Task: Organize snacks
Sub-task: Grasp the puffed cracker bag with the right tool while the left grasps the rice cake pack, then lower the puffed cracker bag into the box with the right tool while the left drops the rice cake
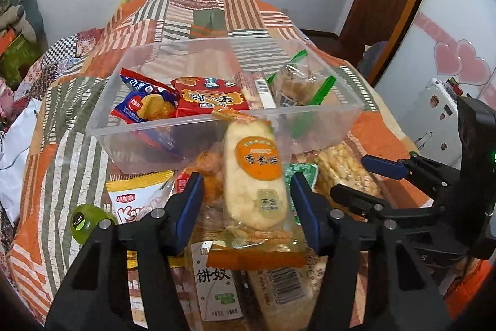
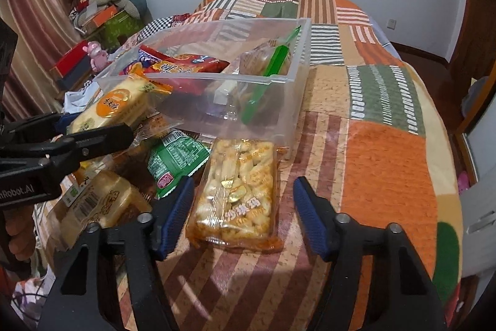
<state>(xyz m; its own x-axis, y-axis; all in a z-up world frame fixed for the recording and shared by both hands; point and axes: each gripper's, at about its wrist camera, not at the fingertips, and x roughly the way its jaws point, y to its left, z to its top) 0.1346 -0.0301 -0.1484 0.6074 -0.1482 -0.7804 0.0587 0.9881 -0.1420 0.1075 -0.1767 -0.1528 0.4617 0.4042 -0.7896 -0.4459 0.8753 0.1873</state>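
Note:
A clear plastic box (image 1: 341,117) on the patchwork bed holds several snack packs; it also shows in the right wrist view (image 2: 279,114). My left gripper (image 1: 248,203) is open around a pale rice cracker pack with an orange label (image 1: 252,176), which leans with its top end on the box's front rim. That pack also shows in the right wrist view (image 2: 114,107). My right gripper (image 2: 243,207) is open over a clear pack of puffed rice bars (image 2: 238,191) lying on the bed in front of the box. It also shows in the left wrist view (image 1: 375,179).
Loose snacks lie in front of the box: a green packet (image 2: 176,157), a yellow bag (image 1: 136,194), a biscuit pack (image 1: 217,284), a green jelly cup (image 1: 86,221). The bed's right side (image 2: 387,145) is bare quilt. Clutter lies left of the bed.

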